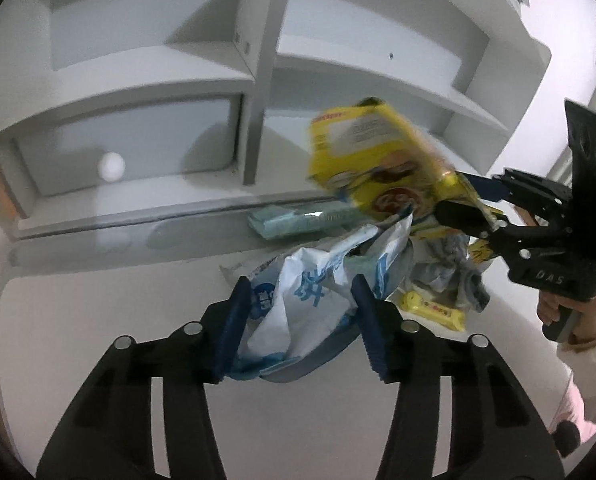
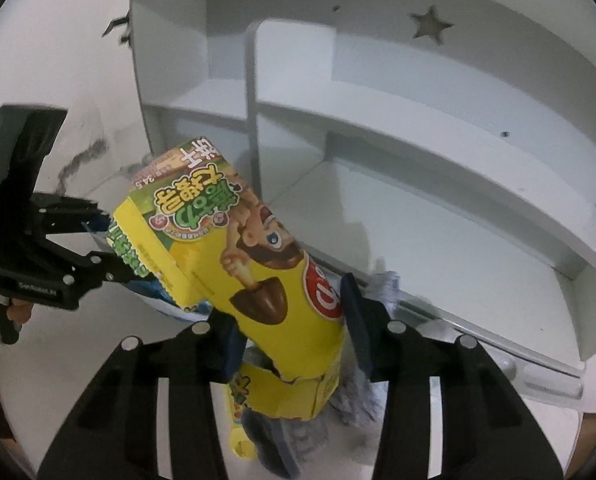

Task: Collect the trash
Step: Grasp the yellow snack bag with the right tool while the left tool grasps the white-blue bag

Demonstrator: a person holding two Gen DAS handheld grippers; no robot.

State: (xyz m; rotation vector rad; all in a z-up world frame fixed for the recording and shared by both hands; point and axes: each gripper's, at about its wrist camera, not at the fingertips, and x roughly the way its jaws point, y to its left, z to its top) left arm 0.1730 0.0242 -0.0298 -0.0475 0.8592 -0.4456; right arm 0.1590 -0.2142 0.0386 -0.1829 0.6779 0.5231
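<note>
In the left wrist view my left gripper (image 1: 301,320) is shut on a crumpled white and blue plastic bag (image 1: 309,300) that rests on the white desk (image 1: 98,340). To the right, my right gripper (image 1: 469,208) grips a yellow snack box (image 1: 377,160) and holds it tilted above the pile. The right wrist view shows the right gripper (image 2: 294,332) with its blue pads pressed on the yellow snack box (image 2: 266,272). There the left gripper (image 2: 110,256) reaches in from the left, its tips hidden behind the box.
A small yellow wrapper (image 1: 433,308), a grey crumpled cloth (image 1: 445,264) and a pale green flat pack (image 1: 298,218) lie on the desk. A white shelf unit (image 1: 258,80) stands behind, with a white ball (image 1: 112,166) in its lower left bay. A person's hand (image 1: 553,308) holds the right gripper.
</note>
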